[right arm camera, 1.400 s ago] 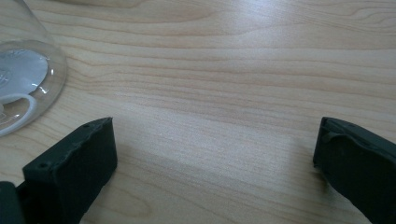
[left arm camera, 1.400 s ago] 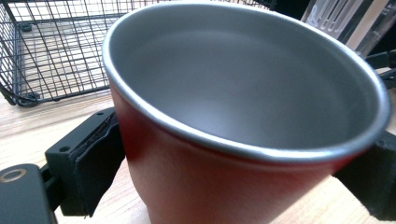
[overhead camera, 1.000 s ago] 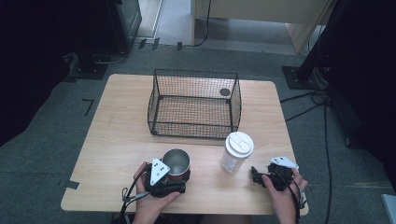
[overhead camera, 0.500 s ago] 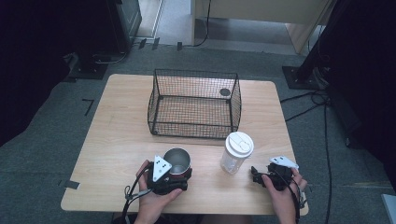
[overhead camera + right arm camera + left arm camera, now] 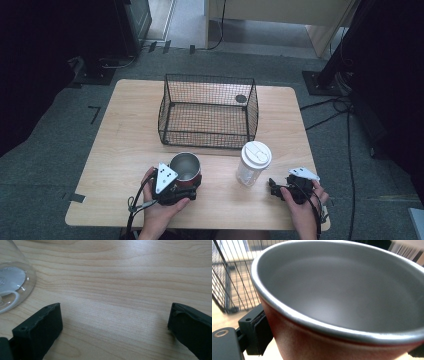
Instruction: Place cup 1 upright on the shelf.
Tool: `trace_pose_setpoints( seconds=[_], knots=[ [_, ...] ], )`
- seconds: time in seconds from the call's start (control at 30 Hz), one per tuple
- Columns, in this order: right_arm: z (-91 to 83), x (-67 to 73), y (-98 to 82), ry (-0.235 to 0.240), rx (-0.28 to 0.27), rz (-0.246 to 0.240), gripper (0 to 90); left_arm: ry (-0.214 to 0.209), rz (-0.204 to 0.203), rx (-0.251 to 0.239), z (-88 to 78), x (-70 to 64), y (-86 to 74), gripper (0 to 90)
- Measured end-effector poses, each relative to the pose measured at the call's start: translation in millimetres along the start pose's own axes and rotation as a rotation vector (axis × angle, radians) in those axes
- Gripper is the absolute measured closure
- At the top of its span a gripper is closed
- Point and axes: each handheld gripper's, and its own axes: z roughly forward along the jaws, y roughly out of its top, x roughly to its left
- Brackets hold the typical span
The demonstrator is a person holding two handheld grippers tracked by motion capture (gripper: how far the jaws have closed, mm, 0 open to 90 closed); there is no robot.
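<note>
The red cup (image 5: 342,322) hides one of the left gripper's (image 5: 182,187) fingers; edges crop it.

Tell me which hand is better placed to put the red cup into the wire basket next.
Left. The left gripper is shut on the red cup, just before the wire basket. The right gripper is open and empty beside the lidded clear cup.

Upright red steel-lined cup (image 5: 185,168); table's near edge

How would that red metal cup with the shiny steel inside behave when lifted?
The red metal cup looks rigid, so the left gripper probably won't dent it. It looks empty, so likely light. Its smooth wall could slip between the black pads.
</note>
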Motion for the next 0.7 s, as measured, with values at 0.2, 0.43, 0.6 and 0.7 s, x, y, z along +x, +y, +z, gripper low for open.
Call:
trace_pose_setpoints(
  seconds=[0.2, 0.43, 0.6, 0.7],
  knots=[
    [0.0, 0.0, 0.0, 0.000, 0.000, 0.000, 0.0, 0.004, 0.007, -0.083, -2.3, 2.1, 9.7, 6.5],
    [0.0, 0.0, 0.0, 0.000, 0.000, 0.000, 0.0, 0.024, 0.050, -0.099, 0.2, 1.8, 13.8, 7.2],
    [0.0, 0.0, 0.0, 0.000, 0.000, 0.000, 0.0, 0.085, 0.067, -0.148, 0.8, 1.0, 16.2, 7.6],
    [0.0, 0.0, 0.0, 0.000, 0.000, 0.000, 0.0, 0.093, 0.067, -0.157, 1.2, 3.4, 19.5, 7.7]
  ],
)
